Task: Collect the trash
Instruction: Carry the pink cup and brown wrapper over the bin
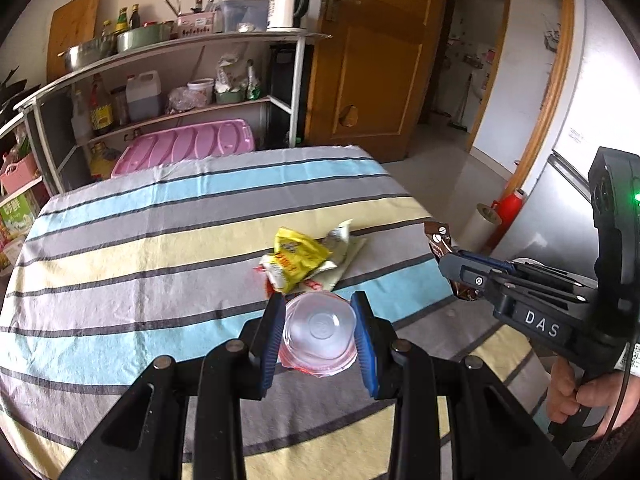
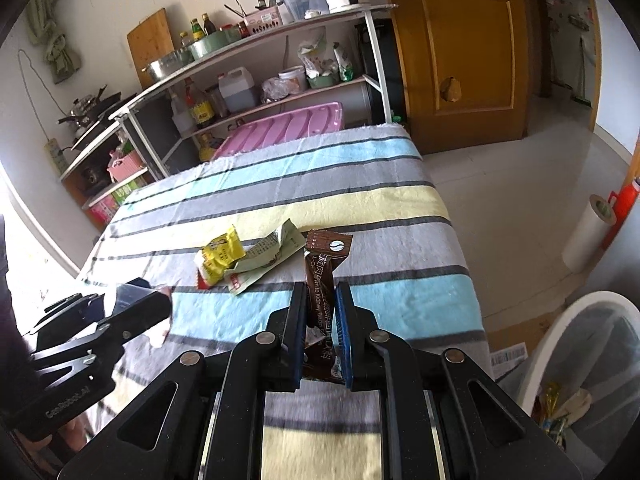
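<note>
My left gripper [image 1: 319, 303] is shut on a clear plastic cup [image 1: 320, 330] with a peeled lid, held over the striped tablecloth [image 1: 140, 240]. My right gripper [image 2: 322, 290] is shut on a brown snack wrapper [image 2: 322, 264] that sticks up between the pads; it also shows in the left wrist view [image 1: 442, 242]. A yellow wrapper [image 1: 298, 258] and a crumpled pale green wrapper [image 1: 340, 254] lie together mid-table, just beyond the left gripper. In the right wrist view they lie left of the brown wrapper, yellow [image 2: 220, 256] and green [image 2: 268, 258].
A white bin [image 2: 584, 360] lined with a clear bag and holding trash stands on the floor right of the table. A shelf rack [image 1: 180, 80] with bottles and bowls stands behind the table, a pink lid [image 1: 188, 146] against it. A wooden door [image 1: 372, 48] stands at the back right.
</note>
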`<state>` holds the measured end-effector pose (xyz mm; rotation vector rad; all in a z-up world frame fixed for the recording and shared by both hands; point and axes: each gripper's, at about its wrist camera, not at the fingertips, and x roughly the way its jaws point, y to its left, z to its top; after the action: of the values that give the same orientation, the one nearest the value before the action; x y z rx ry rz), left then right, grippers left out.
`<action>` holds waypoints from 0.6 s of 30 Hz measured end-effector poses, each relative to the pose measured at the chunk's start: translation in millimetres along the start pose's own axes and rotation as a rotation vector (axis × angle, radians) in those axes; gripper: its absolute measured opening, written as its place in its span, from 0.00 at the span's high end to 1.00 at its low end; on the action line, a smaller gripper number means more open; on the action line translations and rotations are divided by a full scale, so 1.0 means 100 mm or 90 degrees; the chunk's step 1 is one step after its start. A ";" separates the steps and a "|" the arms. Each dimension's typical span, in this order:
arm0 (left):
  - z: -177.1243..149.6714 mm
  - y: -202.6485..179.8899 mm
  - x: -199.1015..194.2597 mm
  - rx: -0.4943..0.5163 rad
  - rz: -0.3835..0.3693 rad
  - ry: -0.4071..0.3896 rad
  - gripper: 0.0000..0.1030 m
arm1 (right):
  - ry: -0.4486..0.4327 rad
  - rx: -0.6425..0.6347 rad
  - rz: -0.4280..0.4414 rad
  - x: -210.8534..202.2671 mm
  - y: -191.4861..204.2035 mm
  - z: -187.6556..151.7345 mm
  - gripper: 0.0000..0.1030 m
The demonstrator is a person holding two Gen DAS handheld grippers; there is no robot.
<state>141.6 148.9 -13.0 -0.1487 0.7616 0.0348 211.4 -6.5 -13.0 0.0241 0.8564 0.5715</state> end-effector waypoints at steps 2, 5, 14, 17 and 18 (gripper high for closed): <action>0.01 -0.08 -0.03 0.006 -0.007 -0.001 0.66 | -0.004 0.000 -0.003 -0.09 -0.02 -0.01 0.86; 0.02 -0.19 -0.07 0.019 -0.011 -0.005 0.66 | -0.016 0.007 -0.006 -0.23 -0.06 -0.03 0.86; 0.02 -0.61 -0.13 0.064 -0.046 -0.010 0.66 | -0.054 0.029 -0.025 -0.66 -0.30 -0.13 0.86; 0.03 -0.77 -0.13 0.079 -0.060 -0.012 0.66 | -0.062 0.041 -0.035 -0.79 -0.42 -0.19 0.86; 0.03 -0.81 -0.13 0.084 -0.064 -0.012 0.66 | -0.065 0.045 -0.039 -0.84 -0.47 -0.21 0.86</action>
<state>141.4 69.5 8.4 -0.0612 0.7339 -0.1093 175.2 -90.9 20.8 0.0900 0.7749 0.4789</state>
